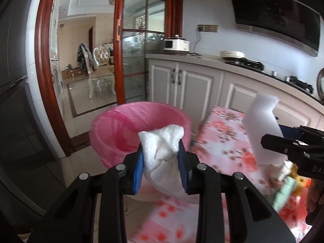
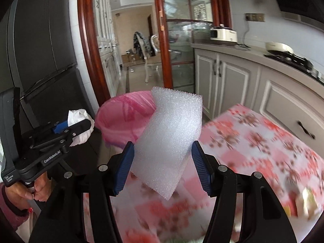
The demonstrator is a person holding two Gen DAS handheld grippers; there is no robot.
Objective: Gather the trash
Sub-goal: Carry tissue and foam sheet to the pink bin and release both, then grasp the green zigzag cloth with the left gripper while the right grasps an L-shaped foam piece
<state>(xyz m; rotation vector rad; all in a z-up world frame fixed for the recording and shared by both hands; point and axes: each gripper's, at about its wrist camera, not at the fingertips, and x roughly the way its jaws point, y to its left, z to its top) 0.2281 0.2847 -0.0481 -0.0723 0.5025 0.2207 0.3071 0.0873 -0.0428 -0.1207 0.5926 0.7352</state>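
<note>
My left gripper (image 1: 161,158) is shut on a crumpled white paper towel (image 1: 162,147), pinched between the blue pads just short of the pink-lined trash bin (image 1: 113,125). My right gripper (image 2: 163,162) is shut on a bent sheet of white foam packing (image 2: 172,133), held over the table edge with the bin (image 2: 121,119) beyond it. The right wrist view shows the left gripper (image 2: 81,126) low at the left with the paper towel (image 2: 78,117) in its tips. The left wrist view shows the foam (image 1: 261,125) and the right gripper's fingers (image 1: 281,143) at the right.
A table with a pink floral cloth (image 2: 253,141) lies below both grippers, with more small items (image 1: 289,182) on its right part. Grey kitchen cabinets (image 1: 202,85) and a counter with a cooker stand behind. A dark fridge (image 2: 40,50) is left, next to a red-framed doorway.
</note>
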